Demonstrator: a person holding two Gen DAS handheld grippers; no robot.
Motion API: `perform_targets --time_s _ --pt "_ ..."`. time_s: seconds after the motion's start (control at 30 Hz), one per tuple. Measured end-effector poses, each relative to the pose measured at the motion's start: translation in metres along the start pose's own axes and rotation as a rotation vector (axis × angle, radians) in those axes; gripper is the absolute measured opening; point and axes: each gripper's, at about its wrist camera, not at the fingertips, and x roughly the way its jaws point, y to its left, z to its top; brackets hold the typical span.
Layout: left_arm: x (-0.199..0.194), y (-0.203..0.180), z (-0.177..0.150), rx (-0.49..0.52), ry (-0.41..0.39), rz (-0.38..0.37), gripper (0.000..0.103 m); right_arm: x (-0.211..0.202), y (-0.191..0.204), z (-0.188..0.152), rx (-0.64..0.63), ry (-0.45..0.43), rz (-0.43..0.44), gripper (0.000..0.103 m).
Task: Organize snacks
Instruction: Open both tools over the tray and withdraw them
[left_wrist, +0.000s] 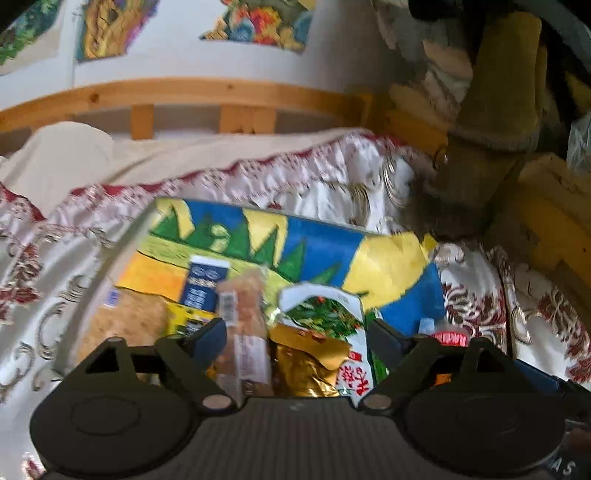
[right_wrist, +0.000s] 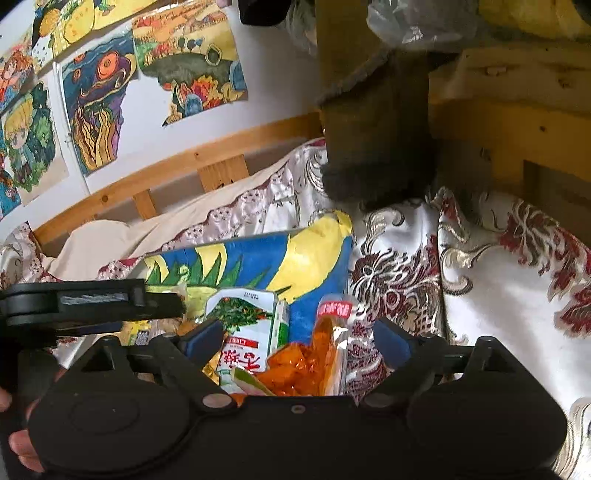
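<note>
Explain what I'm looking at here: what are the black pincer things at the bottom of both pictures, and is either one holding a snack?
Each picture comes from a camera on a hand-held two-finger gripper, looking forward along its fingers. The left gripper and the right gripper both stand open and hold nothing. Snack packets lie below them on a painted paper sheet spread over a patterned cloth: a white and green packet, an orange packet, a gold wrapper and a dark blue pack. The black shape at the right view's left edge is the left gripper.
</note>
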Motion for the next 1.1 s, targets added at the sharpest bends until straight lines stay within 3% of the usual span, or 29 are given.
perform_targets --time_s 0.2,0.4,0.6,1.1 --pt "-0.035 0.013 0.004 -0.017 -0.073 0.046 0.102 -0.015 0.001 0.008 0.017 -0.038 0.020 0.098" --pt "-0.072 0.018 0.000 0.006 -0.132 0.079 0.102 -0.040 0.010 0.015 0.000 -0.087 0.073 0.102" --pt "-0.106 0.020 -0.014 0.038 -0.205 0.128 0.103 -0.065 0.015 0.012 -0.035 -0.147 0.070 0.102" --pt "-0.170 0.044 -0.053 -0.044 -0.250 0.169 0.103 -0.121 0.025 0.001 -0.047 -0.227 0.052 0.102"
